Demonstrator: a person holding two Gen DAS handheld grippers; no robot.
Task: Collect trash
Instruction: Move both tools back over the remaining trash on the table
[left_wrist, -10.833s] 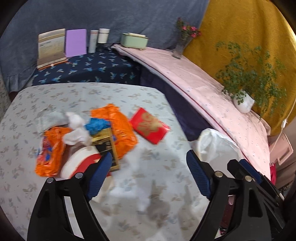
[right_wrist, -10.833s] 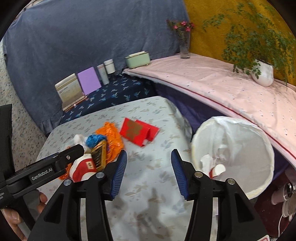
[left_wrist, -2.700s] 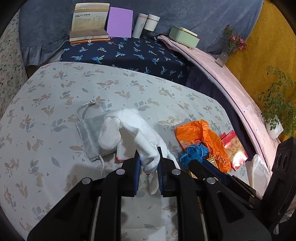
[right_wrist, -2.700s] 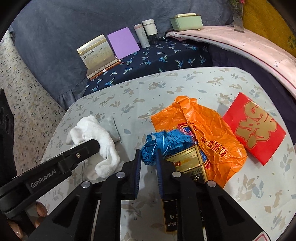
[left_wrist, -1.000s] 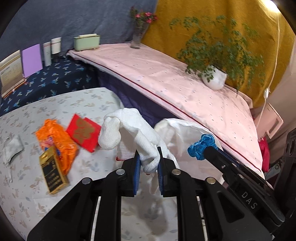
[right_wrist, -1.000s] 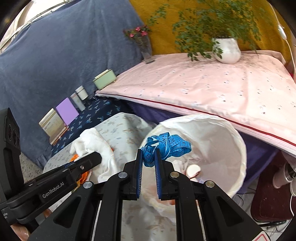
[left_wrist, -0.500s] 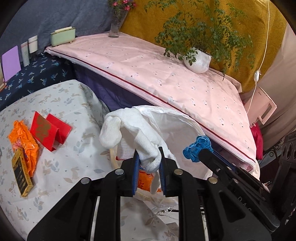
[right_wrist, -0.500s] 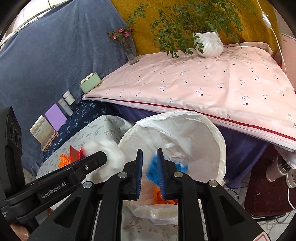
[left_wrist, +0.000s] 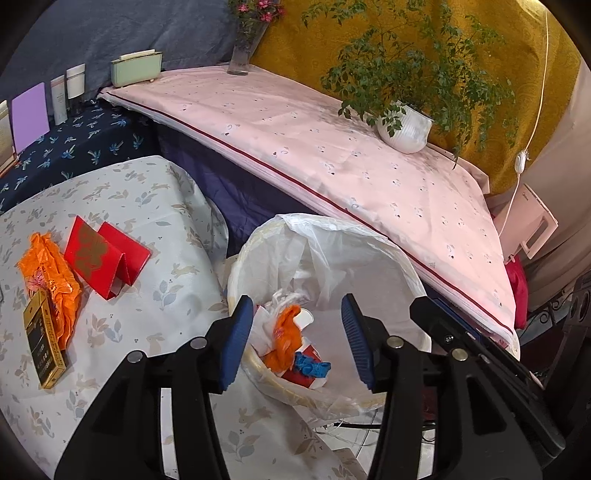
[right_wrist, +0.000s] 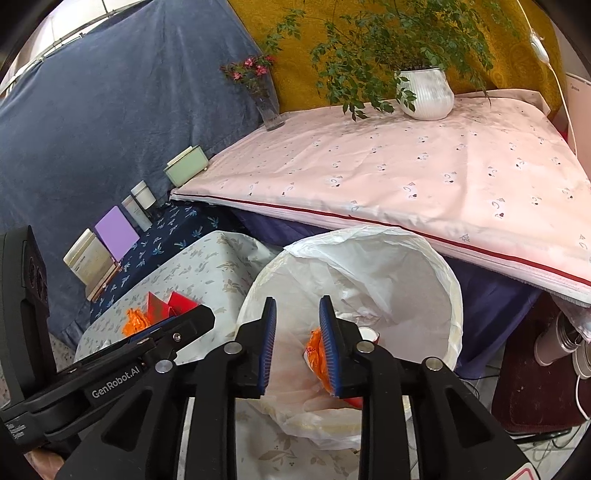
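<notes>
In the left wrist view, we find the left gripper (left_wrist: 297, 341) above the near rim of the trash bin (left_wrist: 413, 269), which stands off the table's right edge. Its jaws have just been opening and now stand about half apart, with nothing between the pads. Through the gap we see the bin's contents: orange scrap, white scrap and a blue tape measure (left_wrist: 312, 365) at the bottom. The remaining trash lies up and to the left of the fingers on the table (left_wrist: 177, 280): a red envelope (left_wrist: 105, 256), an orange wrapper (left_wrist: 50, 273) and a gold box (left_wrist: 42, 343). The box runs lengthwise toward the camera, beside the wrapper. We judge the left gripper the nearer to these items, so the coming move is a swing back leftward.

In the right wrist view, the right gripper (right_wrist: 297, 345) also points into the bin (right_wrist: 456, 295). Its jaws have just been opening and stand slightly apart, holding nothing; the orange scrap seen between them lies down in the bin. The envelope (right_wrist: 171, 302) and wrapper (right_wrist: 135, 321) show far left, behind the left gripper's finger (right_wrist: 177, 328).
</notes>
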